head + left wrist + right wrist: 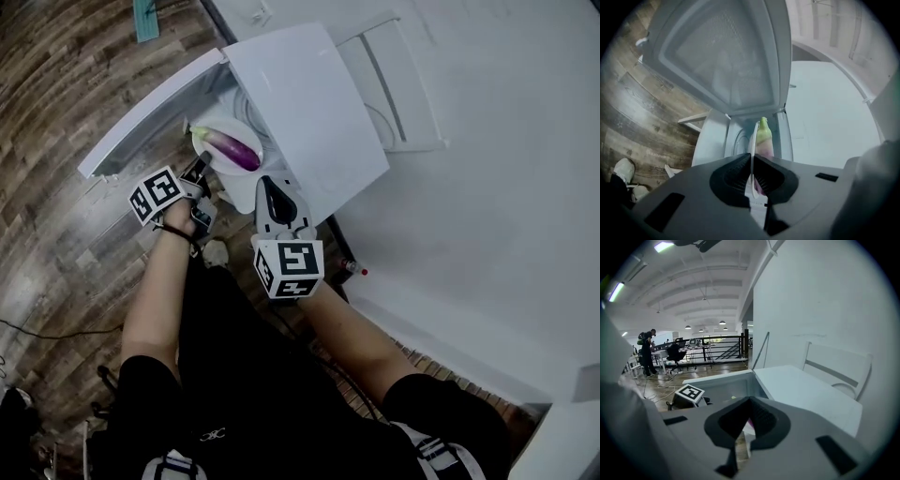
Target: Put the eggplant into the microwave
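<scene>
White door (150,117) beside plate (754,140) pinched by left hand-held gripper (199,170); right hand-held gripper (269,186) closed.

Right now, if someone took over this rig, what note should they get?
Grippers: the left gripper is shut on the rim of the plate. The right gripper is at the plate's near edge with its jaws nearly together; whether it is gripping is unclear.
Things: the eggplant lies on the plate at the mouth of the microwave.
Done: the door is open.
Left: slide the plate in, release it, back out, and probably close the door.
</scene>
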Demonstrator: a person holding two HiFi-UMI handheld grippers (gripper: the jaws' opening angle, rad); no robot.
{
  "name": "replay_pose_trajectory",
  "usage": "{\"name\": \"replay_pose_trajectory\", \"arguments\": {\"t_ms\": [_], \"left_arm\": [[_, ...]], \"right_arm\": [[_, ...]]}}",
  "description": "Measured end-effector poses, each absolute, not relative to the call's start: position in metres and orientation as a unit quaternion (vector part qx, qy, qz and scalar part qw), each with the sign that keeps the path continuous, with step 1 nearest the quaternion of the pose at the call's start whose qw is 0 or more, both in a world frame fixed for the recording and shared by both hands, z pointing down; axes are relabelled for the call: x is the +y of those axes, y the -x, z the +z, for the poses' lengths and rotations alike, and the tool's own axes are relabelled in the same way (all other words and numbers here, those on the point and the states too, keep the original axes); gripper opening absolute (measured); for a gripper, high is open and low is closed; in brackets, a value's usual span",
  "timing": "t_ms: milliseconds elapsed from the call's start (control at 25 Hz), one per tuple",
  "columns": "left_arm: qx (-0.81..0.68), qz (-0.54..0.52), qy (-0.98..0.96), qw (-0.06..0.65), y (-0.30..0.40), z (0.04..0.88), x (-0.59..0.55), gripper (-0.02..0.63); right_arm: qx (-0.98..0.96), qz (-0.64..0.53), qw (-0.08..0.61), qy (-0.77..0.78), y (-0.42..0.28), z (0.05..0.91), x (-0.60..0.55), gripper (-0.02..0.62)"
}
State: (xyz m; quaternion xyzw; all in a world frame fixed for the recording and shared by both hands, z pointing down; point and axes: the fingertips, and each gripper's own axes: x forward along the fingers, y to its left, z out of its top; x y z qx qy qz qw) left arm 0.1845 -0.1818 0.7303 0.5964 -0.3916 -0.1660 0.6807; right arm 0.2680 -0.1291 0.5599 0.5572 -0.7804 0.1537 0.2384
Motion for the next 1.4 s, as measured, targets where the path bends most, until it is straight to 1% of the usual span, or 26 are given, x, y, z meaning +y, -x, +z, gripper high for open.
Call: {"name": "replay_pose_trajectory", "arguments": {"t_ms": [400,840,1000,1240,1320,1400], "left_arm": [[-0.358,-0.146,-0.62,0.682,-0.25,0.781,-0.241,0.02],[-0.338,-0.085,-0.656,0.67,-0.308,0.807,-0.282,0.02],[-0.331,-0.056,-0.686,0.645,-0.32,0.806,-0.289,0.02],[-0.333,-0.031,-0.702,0.628,-0.332,0.811,-0.289,0.02],[-0.35,-0.022,-0.714,0.605,-0.329,0.811,-0.293,0.021],[-0.376,0.003,-0.738,0.561,-0.325,0.81,-0.296,0.031]], "right_arm": [[-0.778,0.142,0.272,-0.548,-0.28,0.595,-0.144,0.008],[-0.761,0.156,0.255,-0.575,-0.307,0.585,-0.167,0.008],[-0.756,0.17,0.243,-0.584,-0.31,0.582,-0.171,0.008],[-0.756,0.169,0.245,-0.583,-0.307,0.584,-0.169,0.008],[-0.755,0.168,0.246,-0.584,-0.307,0.584,-0.168,0.008],[-0.754,0.169,0.249,-0.583,-0.307,0.586,-0.166,0.008]]}}
